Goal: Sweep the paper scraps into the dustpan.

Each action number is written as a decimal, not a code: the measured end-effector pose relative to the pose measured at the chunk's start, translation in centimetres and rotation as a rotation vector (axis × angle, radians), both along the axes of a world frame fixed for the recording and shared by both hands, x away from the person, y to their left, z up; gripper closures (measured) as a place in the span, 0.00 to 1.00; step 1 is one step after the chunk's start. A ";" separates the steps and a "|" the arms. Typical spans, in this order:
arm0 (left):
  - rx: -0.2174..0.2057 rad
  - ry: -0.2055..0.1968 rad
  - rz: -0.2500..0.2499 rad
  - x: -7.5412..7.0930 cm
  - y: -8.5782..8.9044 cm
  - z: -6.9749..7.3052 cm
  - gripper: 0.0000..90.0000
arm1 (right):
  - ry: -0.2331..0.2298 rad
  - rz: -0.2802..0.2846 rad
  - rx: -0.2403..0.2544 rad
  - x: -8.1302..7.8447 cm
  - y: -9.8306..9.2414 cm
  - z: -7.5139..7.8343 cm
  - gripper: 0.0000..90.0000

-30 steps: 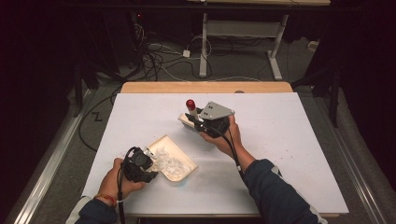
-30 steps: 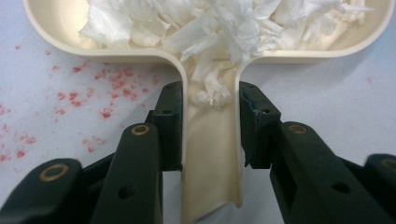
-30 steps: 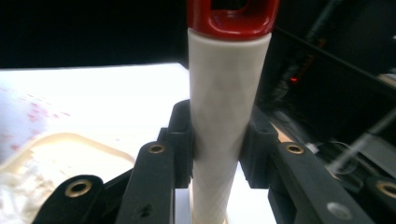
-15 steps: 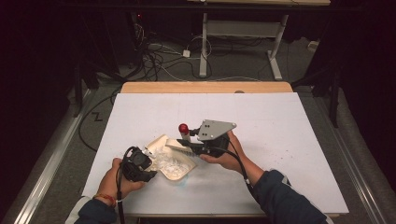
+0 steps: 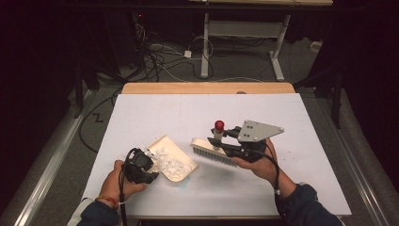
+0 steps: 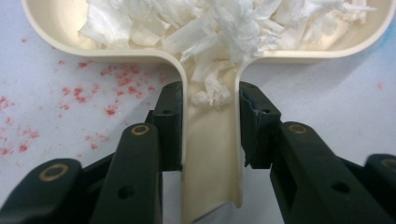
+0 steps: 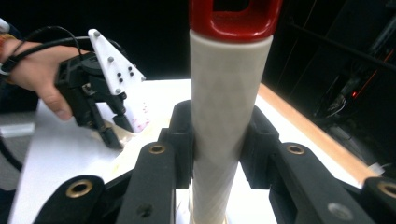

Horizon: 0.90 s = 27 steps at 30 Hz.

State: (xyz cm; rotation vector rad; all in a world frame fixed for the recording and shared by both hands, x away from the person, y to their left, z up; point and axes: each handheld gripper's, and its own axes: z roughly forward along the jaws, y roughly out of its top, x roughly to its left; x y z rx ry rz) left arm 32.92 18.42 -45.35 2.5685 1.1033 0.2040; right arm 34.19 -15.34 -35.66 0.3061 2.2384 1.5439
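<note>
Gripping the dustpan (image 5: 175, 159) handle, my left gripper (image 6: 210, 126) steadies its load of paper scraps (image 6: 224, 23); my right gripper (image 7: 217, 135) clamps the brush (image 5: 214, 151) handle just beside it on the table (image 5: 155, 113).

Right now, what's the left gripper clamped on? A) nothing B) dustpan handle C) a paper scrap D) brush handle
B: in the left gripper view the left gripper has its jaws pressed on both sides of the cream dustpan handle, with paper scraps piled in the pan.
</note>
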 end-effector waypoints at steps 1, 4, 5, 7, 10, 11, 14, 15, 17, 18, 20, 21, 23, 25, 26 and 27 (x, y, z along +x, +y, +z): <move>0.004 0.000 0.000 0.0 -0.1 0.0 0.70 | -0.003 -0.012 -0.007 -0.3 -0.5 -0.1 0.78; 0.011 0.005 0.002 0.0 -0.2 -0.1 0.70 | -0.020 -0.076 -0.017 -0.4 -1.8 -0.4 0.78; 0.015 0.006 0.000 0.0 -0.2 0.0 0.70 | -0.014 -0.104 -0.019 -0.2 -2.0 -0.5 0.78; 0.011 0.003 0.001 -0.1 -0.3 0.1 0.70 | -0.013 -0.151 -0.007 0.1 -1.9 -0.9 0.78; 0.010 0.003 -0.001 -0.2 -0.2 0.2 0.70 | -0.031 -0.174 -0.003 0.5 -0.9 -1.3 0.78; 0.010 0.005 0.000 -0.2 -0.2 0.2 0.70 | -0.034 -0.171 -0.001 0.7 -0.4 -1.5 0.78; 0.005 0.007 0.000 -0.4 0.0 0.2 0.70 | -0.040 -0.160 -0.009 1.4 1.4 -1.8 0.78; 0.003 0.008 0.002 -0.4 0.1 0.2 0.70 | -0.044 -0.157 -0.013 1.6 2.1 -1.9 0.78; 0.002 0.009 0.000 -0.5 0.3 0.2 0.70 | -0.054 -0.153 -0.029 2.1 3.5 -2.0 0.78; 0.001 0.008 -0.001 -0.6 0.4 0.2 0.70 | -0.062 -0.154 -0.035 2.3 4.1 -2.1 0.78; -0.003 0.005 0.000 -0.7 0.5 0.2 0.70 | -0.067 -0.152 -0.052 2.7 5.3 -2.4 0.78; 0.002 0.008 -0.001 -0.8 0.5 0.2 0.70 | -0.068 -0.149 -0.061 2.9 5.8 -2.5 0.78; 0.009 0.010 -0.005 -0.9 0.6 0.2 0.70 | -0.072 -0.148 -0.077 3.2 6.6 -2.7 0.78; 0.009 0.011 -0.007 -1.0 0.7 0.3 0.70 | -0.070 -0.138 -0.081 3.3 7.2 -3.0 0.78; 0.010 0.010 -0.009 -1.1 0.7 0.3 0.70 | -0.070 -0.129 -0.085 3.3 7.5 -3.0 0.78; 0.006 0.010 -0.005 -1.1 0.8 0.3 0.70 | -0.070 -0.115 -0.094 3.2 7.8 -2.9 0.78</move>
